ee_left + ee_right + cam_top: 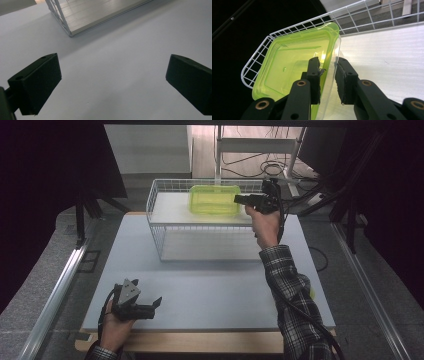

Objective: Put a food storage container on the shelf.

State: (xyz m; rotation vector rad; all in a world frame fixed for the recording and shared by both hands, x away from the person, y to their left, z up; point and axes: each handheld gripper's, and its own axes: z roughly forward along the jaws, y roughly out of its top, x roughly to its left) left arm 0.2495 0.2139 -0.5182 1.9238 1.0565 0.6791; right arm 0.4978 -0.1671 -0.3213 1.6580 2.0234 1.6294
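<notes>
1. Green see-through tub (214, 199) on the top shelf of a white wire rack (200, 227), at the far middle of the grey tabletop (210, 290).
2. Tub toward the rack's far right, close against the far wire rail; white shelf board bare to its left.
3. Right tongs (241, 198) at the tub's right edge, reaching in from the right, held by a hand in a plaid sleeve (290, 290).
4. Seen along the right tongs (328, 75): tub (294, 67) wall standing between the two black jaws, one jaw inside the tub, the other outside.
5. Jaws narrowly parted, a thin gap showing on each side of the wall; not pressing on it, so no firm hold.
6. Tub tilted in that view, rim near the rack (287, 32) corner wires.
7. Left tongs (155, 304) low at the near left, just above the tabletop, pointing right, well apart from the rack.
8. Seen along the left tongs (112, 82): jaws spread wide, nothing between them but bare tabletop (112, 62).
9. Rack (65, 25) corner and lower shelf at the top of that view, far from the jaws.
10. Black cable trailing from the right tongs down along the sleeve to the near edge.
</notes>
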